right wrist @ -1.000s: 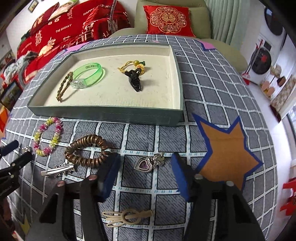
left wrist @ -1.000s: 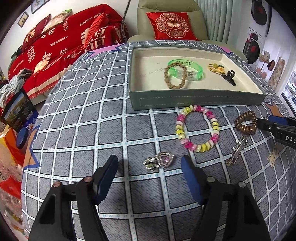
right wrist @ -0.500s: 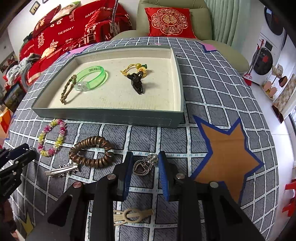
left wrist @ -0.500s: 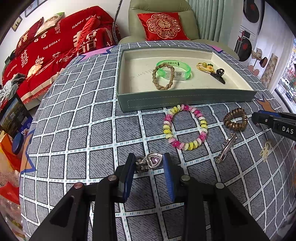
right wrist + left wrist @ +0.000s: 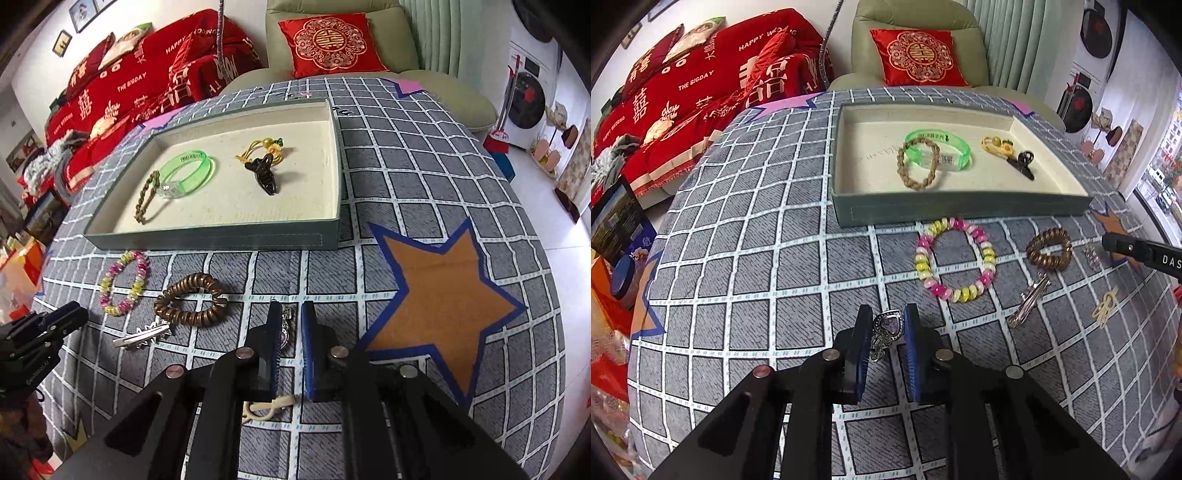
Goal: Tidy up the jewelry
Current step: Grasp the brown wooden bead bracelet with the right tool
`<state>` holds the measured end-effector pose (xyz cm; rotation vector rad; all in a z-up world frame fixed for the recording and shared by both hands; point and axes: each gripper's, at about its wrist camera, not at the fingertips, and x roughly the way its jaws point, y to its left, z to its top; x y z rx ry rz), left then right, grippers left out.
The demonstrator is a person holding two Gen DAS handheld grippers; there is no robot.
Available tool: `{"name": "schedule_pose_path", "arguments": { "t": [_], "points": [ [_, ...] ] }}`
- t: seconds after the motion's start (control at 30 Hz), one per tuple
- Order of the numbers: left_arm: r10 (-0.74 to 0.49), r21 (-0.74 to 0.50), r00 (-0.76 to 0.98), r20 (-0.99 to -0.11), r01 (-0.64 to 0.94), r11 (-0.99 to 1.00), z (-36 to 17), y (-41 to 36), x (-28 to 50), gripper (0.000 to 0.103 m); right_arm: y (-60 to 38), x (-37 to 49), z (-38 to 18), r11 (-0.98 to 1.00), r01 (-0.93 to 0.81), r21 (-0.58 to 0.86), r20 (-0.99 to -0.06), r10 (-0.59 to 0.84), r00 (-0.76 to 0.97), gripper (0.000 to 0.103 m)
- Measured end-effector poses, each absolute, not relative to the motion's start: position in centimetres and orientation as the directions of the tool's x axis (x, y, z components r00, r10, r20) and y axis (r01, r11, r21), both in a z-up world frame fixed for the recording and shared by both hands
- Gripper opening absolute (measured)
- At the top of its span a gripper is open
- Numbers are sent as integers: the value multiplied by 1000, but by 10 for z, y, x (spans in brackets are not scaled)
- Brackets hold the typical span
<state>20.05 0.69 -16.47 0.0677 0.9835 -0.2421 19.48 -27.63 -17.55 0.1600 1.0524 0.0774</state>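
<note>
Left wrist view: left gripper (image 5: 886,326) closed down on silver heart-shaped pendant with purple stone (image 5: 888,325), blue pads (image 5: 865,343) pinching it from both sides, stone facing up. Right gripper (image 5: 289,325) likewise clamped on second silver heart pendant (image 5: 287,325), seen edge-on, partly hidden. Shallow grey-green tray with cream lining (image 5: 960,208) lies straight ahead of both, front wall facing fingers; left has more cloth to cross. Pink-yellow bead bracelet (image 5: 955,258) and brown spiral hair tie (image 5: 1049,248) sit between, on grey checked tablecloth (image 5: 757,258).

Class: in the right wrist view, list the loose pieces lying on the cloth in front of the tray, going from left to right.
Beaded bracelet → silver hair clip → brown coil hair tie → heart pendant, clamped in the right tool.
</note>
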Motion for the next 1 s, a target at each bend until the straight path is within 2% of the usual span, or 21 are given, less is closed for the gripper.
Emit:
{"name": "schedule_pose_path", "arguments": {
  "t": [0.3,0.53,0.73,0.77,0.8,0.83,0.87,1.0],
  "points": [
    [-196,-67,565,-801,240,968,-138,12,196,28,-290,193,-162,964,20,266,-835,220,504,11],
    [-200,-67,570,-797,245,967,-132,12,193,28,-278,199,-183,973,13,232,-870,201,451,12],
    [-199,-68,573,-795,242,968,-131,13,192,28,-263,202,-180,965,-32,261,-848,245,471,12],
    [-201,-71,572,-795,241,968,-131,13,192,28,-257,204,-179,964,-54,260,-846,254,469,15],
    [-202,-72,571,-796,241,968,-131,13,192,28,-254,205,-178,964,-64,256,-846,256,468,25],
    [-202,-73,571,-796,240,968,-131,13,191,28,-248,207,-178,966,-76,246,-847,252,468,43],
    [-202,-75,571,-796,239,968,-131,14,191,28,-244,209,-178,967,-87,241,-846,253,469,52],
    [-203,-74,570,-796,241,968,-131,15,191,28,-228,216,-182,971,-127,200,-861,236,450,55]
  ]
}}
